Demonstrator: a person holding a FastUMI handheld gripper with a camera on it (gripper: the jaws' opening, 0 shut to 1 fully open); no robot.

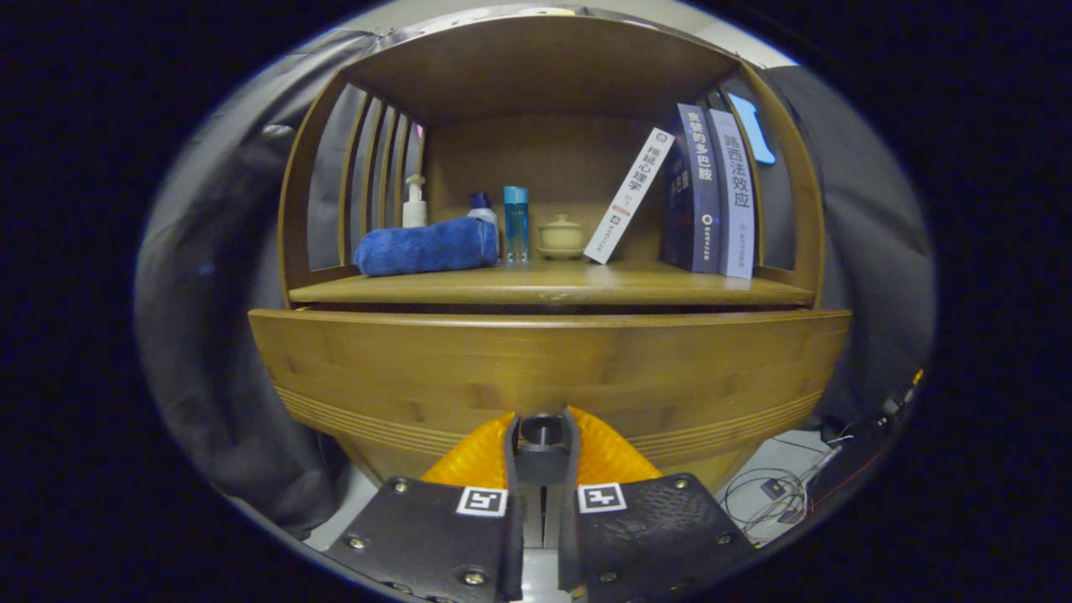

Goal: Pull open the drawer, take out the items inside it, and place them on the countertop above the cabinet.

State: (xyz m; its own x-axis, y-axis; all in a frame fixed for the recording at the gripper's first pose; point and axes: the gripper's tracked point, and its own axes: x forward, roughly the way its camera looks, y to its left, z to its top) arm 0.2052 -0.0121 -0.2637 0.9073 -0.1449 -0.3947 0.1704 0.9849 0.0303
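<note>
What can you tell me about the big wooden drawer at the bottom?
The drawer is a wide front of light brown wood, maybe bamboo, with fine grooved lines running low across it. It sits below the countertop and looks slightly pulled out. Its small dark knob sits between the fingers of the gripper, which look closed on it. Its inside is hidden.

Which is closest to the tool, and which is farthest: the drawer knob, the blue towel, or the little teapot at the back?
1. Drawer knob: between the tool's closed fingers.
2. Blue towel: up on the shelf, left side, near its front.
3. Little teapot: farther back on the shelf, middle.
</note>
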